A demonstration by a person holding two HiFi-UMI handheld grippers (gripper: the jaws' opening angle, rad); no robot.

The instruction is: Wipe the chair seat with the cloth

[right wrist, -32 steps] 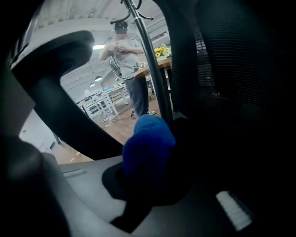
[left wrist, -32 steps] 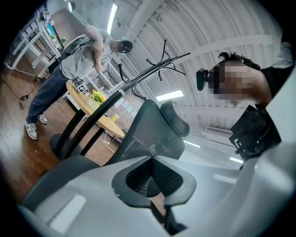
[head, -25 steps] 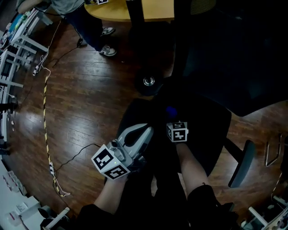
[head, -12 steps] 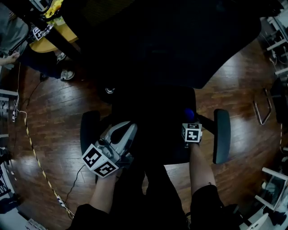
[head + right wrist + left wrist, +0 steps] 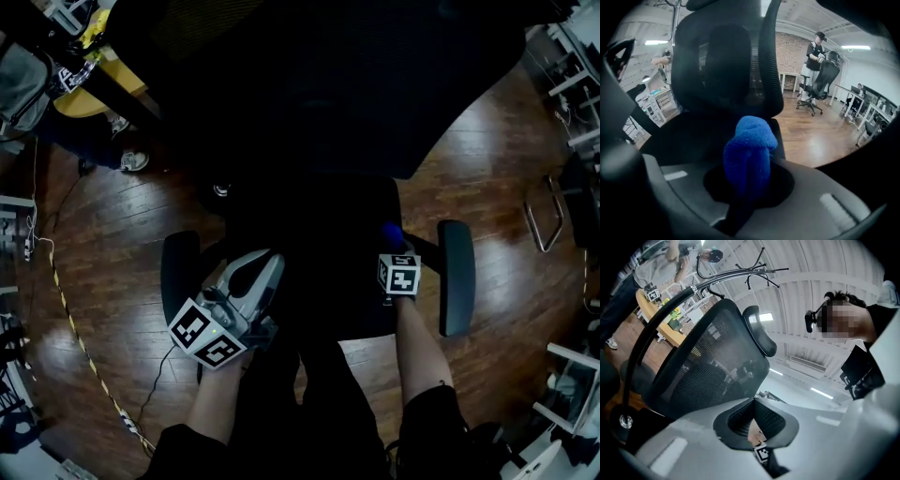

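A black office chair fills the middle of the head view, its seat [image 5: 319,262] between two armrests [image 5: 457,277]. My right gripper [image 5: 394,246] is over the seat's right part, shut on a bunched blue cloth [image 5: 391,232]. In the right gripper view the cloth [image 5: 749,152] sticks up between the jaws, in front of the chair's backrest [image 5: 724,61]. My left gripper [image 5: 265,258] hangs over the seat's left edge. In its own view the left gripper [image 5: 752,402] is shut with nothing in it and points up at the mesh backrest [image 5: 708,357].
Dark wooden floor [image 5: 112,244] surrounds the chair. A person stands by a yellow table [image 5: 89,94] at the upper left. A cable [image 5: 70,319] runs along the floor at left. A metal frame [image 5: 544,211] stands at right. Another person with a chair [image 5: 816,51] is far off.
The head view has swung from the floor beside the chair to straight over the seat. Both grippers now sit between the armrests; the right still holds the cloth.
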